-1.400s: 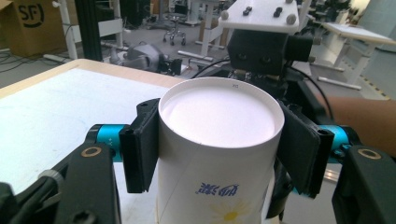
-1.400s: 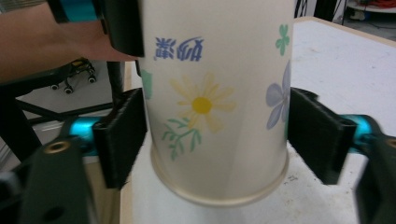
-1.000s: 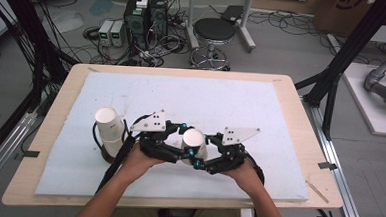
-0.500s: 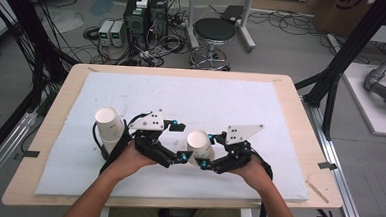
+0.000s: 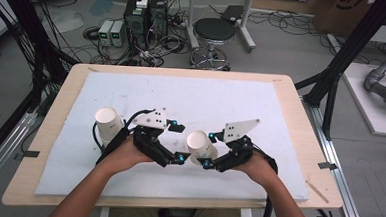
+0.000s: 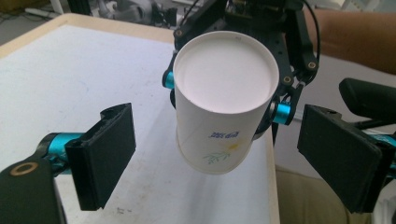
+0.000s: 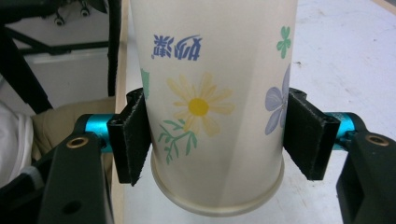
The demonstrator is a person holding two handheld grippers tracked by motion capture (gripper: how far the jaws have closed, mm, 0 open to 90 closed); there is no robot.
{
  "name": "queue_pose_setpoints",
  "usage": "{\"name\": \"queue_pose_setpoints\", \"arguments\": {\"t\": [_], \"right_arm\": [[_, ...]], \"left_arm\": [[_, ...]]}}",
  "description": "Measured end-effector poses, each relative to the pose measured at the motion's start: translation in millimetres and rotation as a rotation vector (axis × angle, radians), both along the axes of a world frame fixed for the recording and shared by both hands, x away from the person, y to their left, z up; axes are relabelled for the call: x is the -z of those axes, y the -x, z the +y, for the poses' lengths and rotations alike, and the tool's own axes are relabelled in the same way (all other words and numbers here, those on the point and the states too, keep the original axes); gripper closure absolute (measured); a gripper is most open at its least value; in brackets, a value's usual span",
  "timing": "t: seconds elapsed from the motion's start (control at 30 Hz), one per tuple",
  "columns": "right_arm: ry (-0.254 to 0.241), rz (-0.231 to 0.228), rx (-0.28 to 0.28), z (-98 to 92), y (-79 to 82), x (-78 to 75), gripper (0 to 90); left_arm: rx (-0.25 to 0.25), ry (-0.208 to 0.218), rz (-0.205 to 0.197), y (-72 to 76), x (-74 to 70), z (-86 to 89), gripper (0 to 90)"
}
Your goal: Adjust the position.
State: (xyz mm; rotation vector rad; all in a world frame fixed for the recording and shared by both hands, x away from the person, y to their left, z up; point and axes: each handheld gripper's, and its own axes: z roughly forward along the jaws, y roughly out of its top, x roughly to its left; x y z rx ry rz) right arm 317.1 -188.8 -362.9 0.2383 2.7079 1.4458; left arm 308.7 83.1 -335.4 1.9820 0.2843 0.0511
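The paper cup (image 5: 201, 146) held over the near middle of the desk (image 5: 291, 101) shows its closed white base in the high view, while its printed wall is largely covered by the right claw (image 5: 210, 149); in the right gripper view the cup's upper part is cut off by the top edge, and the rolled rim sits at the bottom of that view; the blue characters printed on it appear upside down and are too small to read in the left gripper view; the cup's long axis runs tilted, base raised and turned toward the left claw (image 6: 215, 154), mouth lower and toward the person's side; the right claw is clamped on the cup, one black pad (image 7: 133, 140) pressed to each side of the flowered wall; the left claw has just been opening, its jaws now spread wide, standing clear on either side of the cup with nothing touching them; a second paper cup (image 5: 109, 124) stands at the desk's left side, base up, partly hidden behind the left claw's body and cable.
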Motion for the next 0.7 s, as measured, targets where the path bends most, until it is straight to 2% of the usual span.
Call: {"name": "queue_pose_setpoints", "arguments": {"t": [0.07, 0.1, 0.17, 0.23, 0.37, 0.5, 0.7], "right_arm": [[0.025, -0.008, -0.014, 1.8, 0.8, -3.4, 31.4], [0.052, -0.018, -0.021, 3.6, 1.3, -6.2, 31.4], [0.064, -0.025, -0.023, 4.3, 1.2, -6.9, 31.4], [0.115, -0.034, -0.032, 7.7, 1.2, -10.3, 31.4], [0.145, -0.039, -0.043, 11.0, 0.9, -13.6, 31.4], [0.204, -0.055, -0.057, 16.1, 1.2, -18.2, 31.4], [0.291, -0.058, -0.073, 23.4, 0.7, -23.7, 31.4]], "left_arm": [[0.007, -0.016, 0.000, -0.6, -0.6, -2.1, 11.9], [0.011, -0.027, -0.003, -0.8, -1.1, -3.4, 12.6], [0.021, -0.038, -0.004, -1.1, -1.8, -5.2, 12.8], [0.037, -0.057, -0.006, -1.6, -2.7, -8.5, 13.8], [0.048, -0.075, -0.007, -2.4, -2.8, -12.0, 14.7], [0.061, -0.102, -0.007, -3.0, -3.8, -15.6, 15.6], [0.070, -0.117, 0.000, -4.3, -2.0, -19.5, 17.4]]}}
